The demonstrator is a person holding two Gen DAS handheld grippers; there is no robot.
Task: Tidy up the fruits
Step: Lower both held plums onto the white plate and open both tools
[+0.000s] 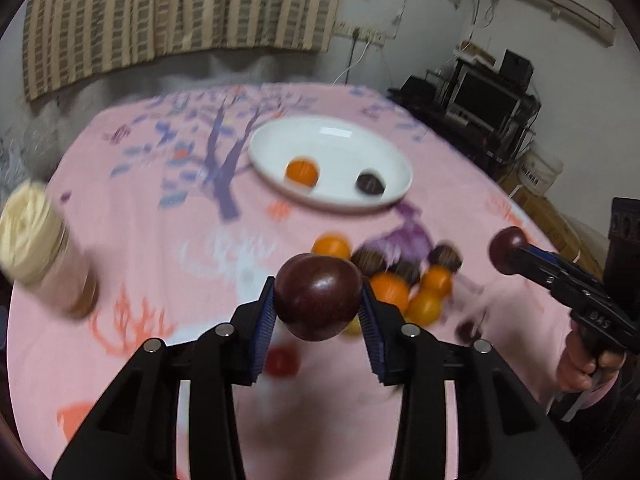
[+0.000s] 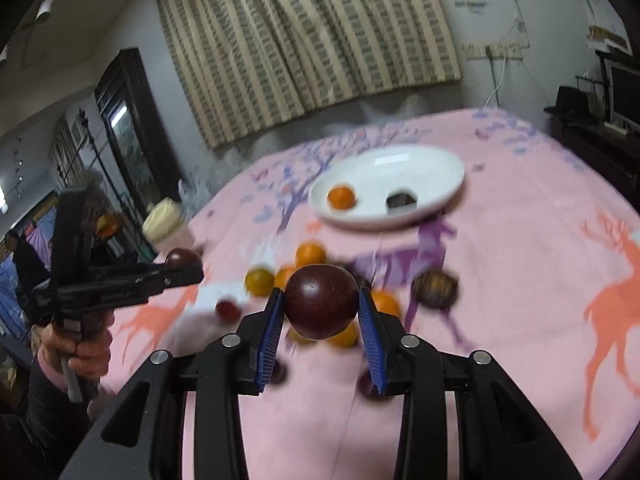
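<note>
While each gripper clamps a dark plum, left gripper (image 1: pixel 318 300) and right gripper (image 2: pixel 321 306) should travel level to the white plate (image 1: pixel 384 200), beyond the fruit pile (image 1: pixel 404 284), releasing low so neither plum rolls.

A white plate (image 1: pixel 280 136) sits toward the far side of a pink cloth (image 1: pixel 160 240), its near rim open to approach. A loose heap of fruit (image 1: pixel 404 280) (oranges and dark ones) crowds the cloth just before that rim. A capped jar (image 1: pixel 44 248) stands well off to the left. Bare cloth lies between jar and heap, leaving a wide lane to the plate.
</note>
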